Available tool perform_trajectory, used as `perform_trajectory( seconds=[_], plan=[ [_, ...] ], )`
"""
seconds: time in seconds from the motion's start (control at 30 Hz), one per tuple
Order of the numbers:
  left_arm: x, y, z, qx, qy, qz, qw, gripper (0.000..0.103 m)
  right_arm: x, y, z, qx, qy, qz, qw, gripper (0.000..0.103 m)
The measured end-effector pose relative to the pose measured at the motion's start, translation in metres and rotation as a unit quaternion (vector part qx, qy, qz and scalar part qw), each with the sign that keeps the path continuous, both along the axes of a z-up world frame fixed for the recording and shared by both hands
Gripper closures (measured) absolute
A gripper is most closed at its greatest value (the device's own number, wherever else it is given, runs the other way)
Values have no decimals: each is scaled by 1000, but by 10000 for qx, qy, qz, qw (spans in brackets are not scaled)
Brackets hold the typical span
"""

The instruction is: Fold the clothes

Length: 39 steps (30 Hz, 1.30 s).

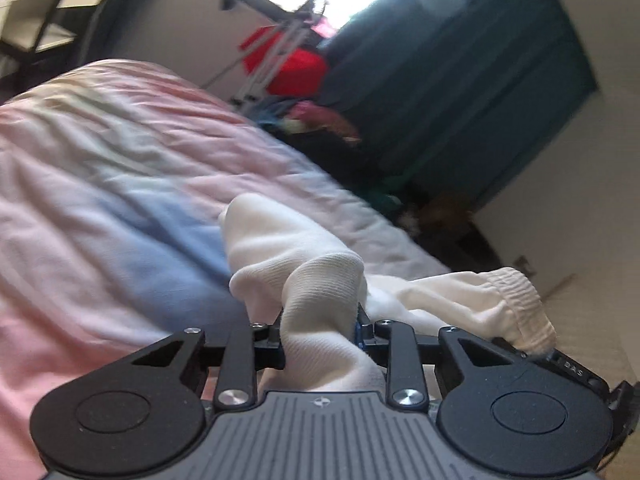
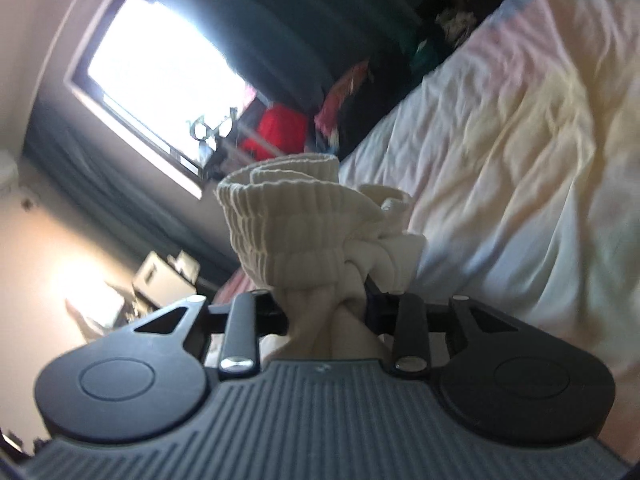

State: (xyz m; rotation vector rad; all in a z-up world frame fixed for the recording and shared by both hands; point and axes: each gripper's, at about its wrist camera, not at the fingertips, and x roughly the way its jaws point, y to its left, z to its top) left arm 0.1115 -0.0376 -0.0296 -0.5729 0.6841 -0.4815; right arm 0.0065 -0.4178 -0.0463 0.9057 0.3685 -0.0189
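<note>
The left hand-held gripper (image 1: pixel 320 320) was clamped on a white sock (image 1: pixel 320 280), whose ribbed cuff (image 1: pixel 516 304) trailed right past the bed's (image 1: pixel 120 168) edge. The right hand-held gripper (image 2: pixel 326 300) pinched a bunched ribbed sock (image 2: pixel 288 220), held up beside the bed (image 2: pixel 520 160). Only the right wrist view showed the bright window (image 2: pixel 160 68); both showed dark curtains (image 1: pixel 460 80) and a red garment (image 1: pixel 296 68).

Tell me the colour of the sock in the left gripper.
White sock, clearest in the left wrist view.

Bed (image 1: pixel 120 168), rumpled pastel pink, blue and cream cover
</note>
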Motion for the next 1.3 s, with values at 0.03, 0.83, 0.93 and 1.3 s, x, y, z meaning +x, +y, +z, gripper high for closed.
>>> perform_trajectory(
  seconds=[0.03, 0.83, 0.93, 1.3],
  plan=[
    [4, -15, 7, -61, -18, -65, 10000, 74, -1, -15, 7, 7, -37, -101, 9999, 68],
    [201, -377, -79, 355, -237, -2375, 9705, 69, 8, -271, -111, 794, 36, -2432, 9667, 67],
    [196, -364, -105, 438, -459, -2424, 9681, 62, -6, -260, -142, 776, 95, -2413, 9673, 63],
    [167, -353, -101, 1230, -557, -2275, 9644, 24, -14, -261, -145, 1070, 660, -2474, 9607, 54]
  ],
)
